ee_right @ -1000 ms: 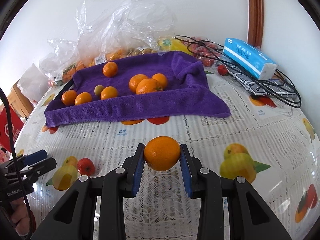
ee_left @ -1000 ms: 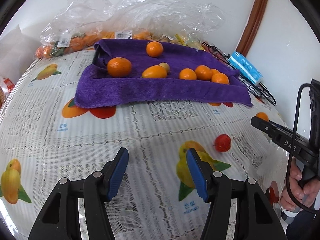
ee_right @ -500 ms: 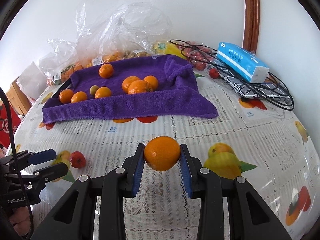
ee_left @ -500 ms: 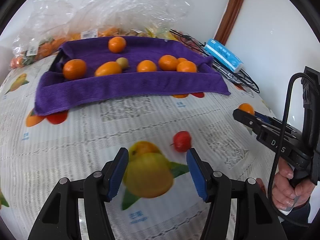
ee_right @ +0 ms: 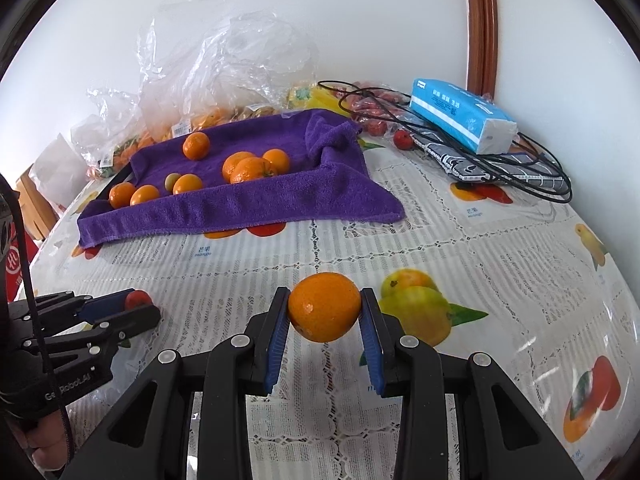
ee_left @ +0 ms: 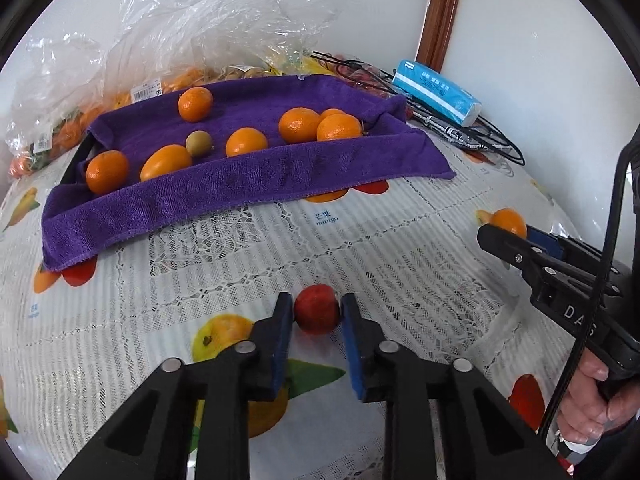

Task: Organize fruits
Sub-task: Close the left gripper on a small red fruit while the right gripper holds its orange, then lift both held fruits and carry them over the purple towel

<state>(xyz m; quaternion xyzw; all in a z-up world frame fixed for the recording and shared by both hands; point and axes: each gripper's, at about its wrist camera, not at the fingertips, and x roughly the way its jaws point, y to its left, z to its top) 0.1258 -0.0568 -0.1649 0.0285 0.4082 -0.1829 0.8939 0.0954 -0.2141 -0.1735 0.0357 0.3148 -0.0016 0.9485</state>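
Observation:
My left gripper (ee_left: 316, 314) has closed around a small red fruit (ee_left: 317, 314) on the tablecloth; both blue pads touch its sides. It also shows in the right wrist view (ee_right: 138, 299) between the left gripper's fingers. My right gripper (ee_right: 325, 307) is shut on an orange (ee_right: 325, 306), held just above the table; this orange shows in the left wrist view (ee_left: 509, 222). A purple towel (ee_left: 248, 182) over a tray holds several oranges (ee_left: 246, 141) and one small greenish fruit (ee_left: 198, 143).
Clear plastic bags of fruit (ee_left: 168, 52) lie behind the towel. A blue tissue pack (ee_right: 460, 118), black cables (ee_right: 516, 176) and small red fruits (ee_right: 402, 139) lie at the back right. The tablecloth (ee_right: 440, 240) has printed fruit pictures.
My left gripper moved forward to the red fruit and closed its fingers around it. My right gripper kept hold of the orange and shifted slightly.

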